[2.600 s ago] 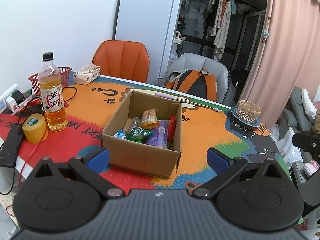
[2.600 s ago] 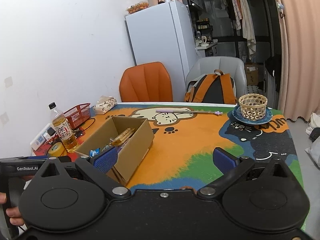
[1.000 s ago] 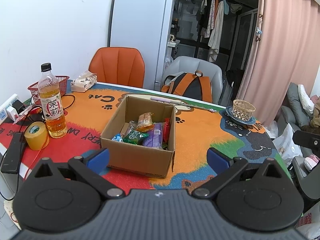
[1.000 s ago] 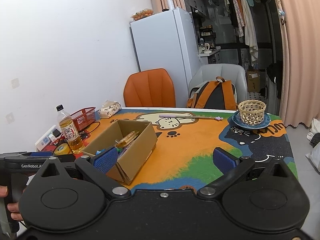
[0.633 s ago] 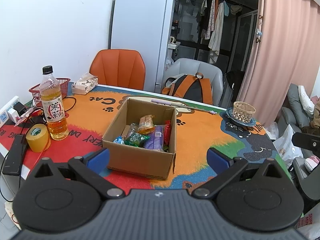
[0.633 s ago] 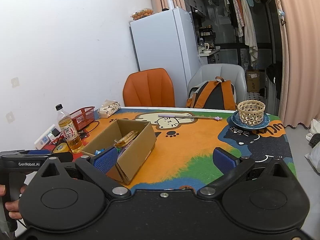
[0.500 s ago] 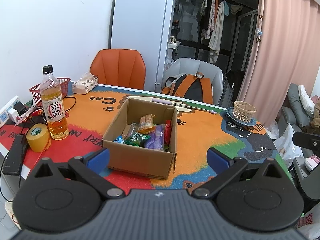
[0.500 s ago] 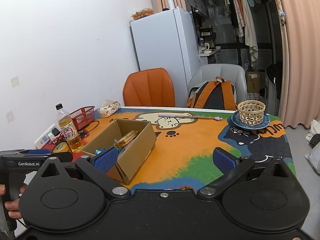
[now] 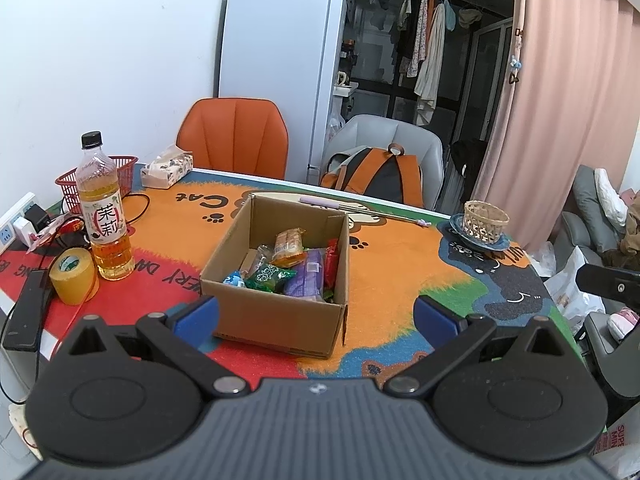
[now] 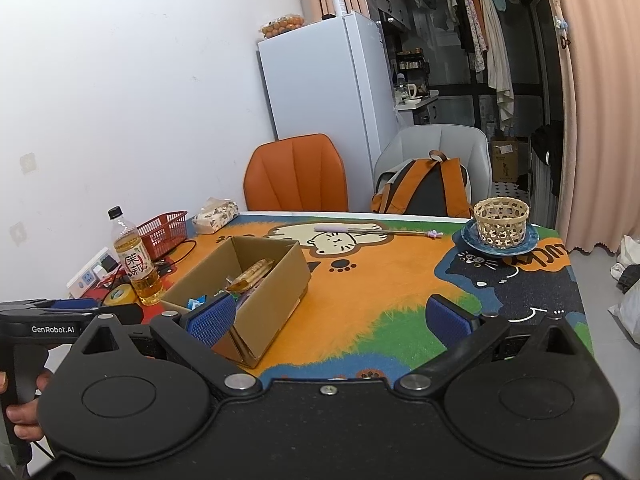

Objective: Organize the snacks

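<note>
An open cardboard box (image 9: 276, 316) stands on the colourful cat-print table mat (image 9: 392, 268). It holds several wrapped snacks (image 9: 288, 264): an orange pack, a green one, a purple one, a red one. The box also shows in the right wrist view (image 10: 272, 300), at the left. My left gripper (image 9: 316, 314) is open and empty, held back from the box's near side. My right gripper (image 10: 328, 320) is open and empty, over the near table edge to the right of the box.
A tea bottle (image 9: 105, 216), a yellow tape roll (image 9: 74, 276), a red basket (image 9: 120, 176), a tissue pack (image 9: 166, 170) and a power strip stand at the left. A woven basket on a blue plate (image 9: 482, 224) stands at the far right. A thin lilac stick (image 10: 376, 232) lies at the back. Two chairs stand behind.
Both grippers drew back and rose a little from the table, then held nearly still. Both stay open and empty. The box has not moved.
</note>
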A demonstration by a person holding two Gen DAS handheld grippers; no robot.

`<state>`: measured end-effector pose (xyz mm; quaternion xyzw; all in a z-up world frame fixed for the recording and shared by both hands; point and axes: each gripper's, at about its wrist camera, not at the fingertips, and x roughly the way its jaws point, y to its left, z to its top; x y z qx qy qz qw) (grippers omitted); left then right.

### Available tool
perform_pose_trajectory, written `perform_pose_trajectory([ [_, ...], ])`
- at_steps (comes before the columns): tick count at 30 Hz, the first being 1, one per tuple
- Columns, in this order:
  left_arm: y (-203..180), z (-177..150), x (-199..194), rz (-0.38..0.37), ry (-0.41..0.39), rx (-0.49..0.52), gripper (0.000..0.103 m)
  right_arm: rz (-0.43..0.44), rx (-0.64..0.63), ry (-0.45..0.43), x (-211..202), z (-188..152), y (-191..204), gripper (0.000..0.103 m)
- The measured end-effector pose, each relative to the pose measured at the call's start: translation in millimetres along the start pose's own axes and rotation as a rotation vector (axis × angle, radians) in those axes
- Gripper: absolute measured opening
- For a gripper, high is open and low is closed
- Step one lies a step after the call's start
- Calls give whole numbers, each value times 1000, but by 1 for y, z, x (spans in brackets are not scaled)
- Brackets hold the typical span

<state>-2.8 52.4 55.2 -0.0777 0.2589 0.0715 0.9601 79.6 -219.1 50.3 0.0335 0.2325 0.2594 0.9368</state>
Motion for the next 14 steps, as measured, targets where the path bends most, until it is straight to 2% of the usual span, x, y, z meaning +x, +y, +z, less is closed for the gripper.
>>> perform_pose_trajectory([
  [14, -4, 0, 0, -9, -4, 7, 103, -3, 3, 4, 2, -3, 0, 103],
])
